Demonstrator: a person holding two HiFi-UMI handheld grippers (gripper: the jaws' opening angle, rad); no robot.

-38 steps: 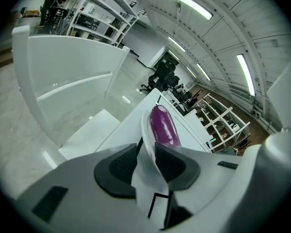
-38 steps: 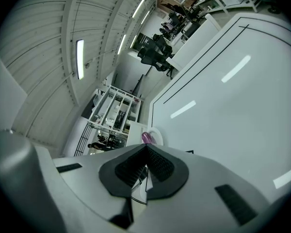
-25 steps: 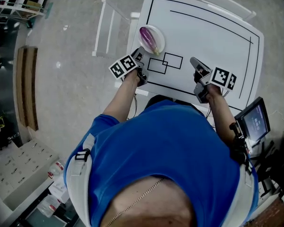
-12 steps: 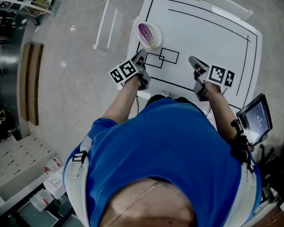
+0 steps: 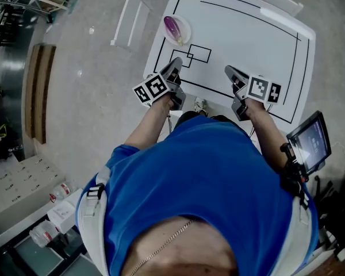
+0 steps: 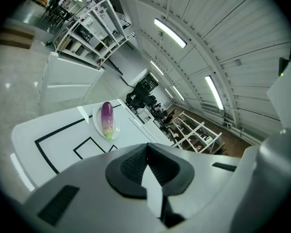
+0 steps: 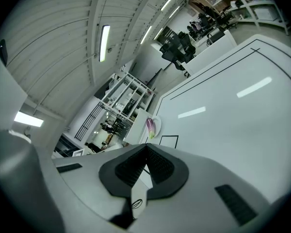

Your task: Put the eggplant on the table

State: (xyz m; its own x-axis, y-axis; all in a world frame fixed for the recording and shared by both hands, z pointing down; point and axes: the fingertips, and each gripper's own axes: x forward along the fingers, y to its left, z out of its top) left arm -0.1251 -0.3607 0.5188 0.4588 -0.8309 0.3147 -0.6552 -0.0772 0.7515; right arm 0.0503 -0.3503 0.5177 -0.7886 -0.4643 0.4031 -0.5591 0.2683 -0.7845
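A purple eggplant [image 5: 172, 27] with a green end lies on a small white plate [image 5: 187, 29] at the far left corner of the white table [image 5: 253, 39]. The left gripper view shows the eggplant [image 6: 106, 116] on its plate [image 6: 97, 126] well ahead; in the right gripper view the eggplant [image 7: 149, 126] is small and distant. My left gripper [image 5: 176, 65] hovers over the table's near left edge, shut and empty, short of the plate. My right gripper [image 5: 229, 71] hangs over the near edge, also shut and empty.
Black outlined rectangles [image 5: 193, 55] are drawn on the table between the plate and my left gripper. A white rack [image 5: 128, 16] stands left of the table, a white chair [image 5: 270, 2] behind it. A small screen [image 5: 309, 144] sits to my right.
Both grippers have drawn back toward the table's near edge, and the left one is now farther from the plate. The eggplant has not moved.
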